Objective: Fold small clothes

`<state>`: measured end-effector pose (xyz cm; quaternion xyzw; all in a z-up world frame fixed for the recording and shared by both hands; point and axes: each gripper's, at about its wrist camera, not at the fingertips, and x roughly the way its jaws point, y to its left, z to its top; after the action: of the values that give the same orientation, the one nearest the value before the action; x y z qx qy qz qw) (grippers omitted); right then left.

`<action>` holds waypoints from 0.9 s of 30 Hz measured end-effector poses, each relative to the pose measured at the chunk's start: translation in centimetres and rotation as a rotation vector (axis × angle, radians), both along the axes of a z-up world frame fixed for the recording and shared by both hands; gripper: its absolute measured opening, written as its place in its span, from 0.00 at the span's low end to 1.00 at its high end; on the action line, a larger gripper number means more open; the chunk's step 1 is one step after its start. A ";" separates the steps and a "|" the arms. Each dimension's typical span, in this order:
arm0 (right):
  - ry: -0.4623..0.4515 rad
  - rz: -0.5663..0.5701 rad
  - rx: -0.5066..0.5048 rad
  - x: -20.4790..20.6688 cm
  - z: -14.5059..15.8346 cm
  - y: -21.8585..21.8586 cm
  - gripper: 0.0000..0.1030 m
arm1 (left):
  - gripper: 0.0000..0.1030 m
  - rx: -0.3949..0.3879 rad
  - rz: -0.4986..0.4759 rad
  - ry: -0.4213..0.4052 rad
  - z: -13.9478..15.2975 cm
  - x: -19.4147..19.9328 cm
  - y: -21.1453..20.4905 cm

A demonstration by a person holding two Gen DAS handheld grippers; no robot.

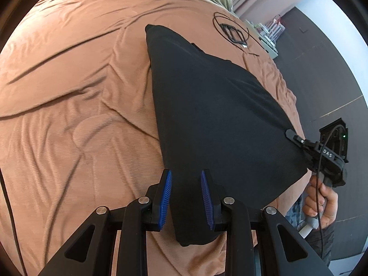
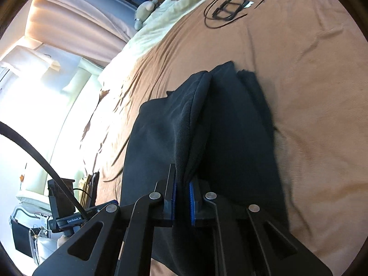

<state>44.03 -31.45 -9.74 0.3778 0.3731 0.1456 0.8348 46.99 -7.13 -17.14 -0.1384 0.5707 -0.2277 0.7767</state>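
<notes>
We see a black garment (image 1: 214, 115) held up over a bed covered in a rumpled rust-brown blanket (image 1: 76, 105), stretched between two hand-held tongs. In the left wrist view the left tongs (image 1: 186, 199) grip a bunched corner of the cloth between their blue ribbed pads (image 1: 166, 197), the fabric filling the gap and hanging out below the fingers. From there the garment spreads upward and rightward as a taut dark sheet, its far corner resting on the blanket. At the right edge of that view the right tongs (image 1: 293, 135) pinch another corner, with a person's hand (image 1: 322, 202) wrapped around the handle below. In the right wrist view the right tongs (image 2: 182, 197) are clenched tight on a thin fold of the black garment (image 2: 230, 126), the blue pads nearly meeting with the cloth's ribbed edge rising between them. The rest of the garment drapes away in folds over the blanket (image 2: 310, 92). A coiled black cable (image 2: 227, 7) lies on the blanket well beyond the garment, and pale green bedding (image 2: 165, 20) is bunched at the far end of the bed.
</notes>
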 end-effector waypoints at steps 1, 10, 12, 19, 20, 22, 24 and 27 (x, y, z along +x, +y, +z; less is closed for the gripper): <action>0.000 -0.007 -0.002 -0.4 0.0 -0.3 0.05 | 0.27 -0.001 -0.003 0.002 -0.1 0.0 -0.2; 0.019 -0.051 -0.014 -3.8 0.1 -1.4 0.05 | 0.27 0.013 -0.052 0.021 -1.2 0.0 -2.4; 0.021 -0.056 -0.015 -4.5 -0.1 -1.4 0.05 | 0.27 0.020 -0.059 0.023 -1.4 -0.1 -2.6; 0.043 -0.086 -0.014 -6.4 -1.0 -2.1 0.04 | 0.27 0.023 -0.073 0.035 -1.8 -0.3 -3.0; 0.045 -0.091 -0.014 -6.5 -1.0 -2.1 0.04 | 0.27 0.022 -0.074 0.035 -1.7 -0.4 -3.0; 0.046 -0.097 -0.019 -6.7 -0.9 -2.2 0.04 | 0.27 0.008 -0.068 0.045 -1.7 -0.4 -2.5; 0.049 -0.097 -0.045 -6.7 -0.6 -1.9 0.05 | 0.27 -0.007 -0.064 0.054 -1.8 -0.6 -2.1; 0.086 -0.091 -0.127 -6.4 0.1 -1.0 0.12 | 0.27 -0.026 -0.055 0.076 -2.2 -0.6 -1.5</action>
<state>37.68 -32.45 -9.64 0.3466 0.3996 0.0672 0.8460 46.36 -8.67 -19.36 -0.1414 0.6004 -0.2512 0.7460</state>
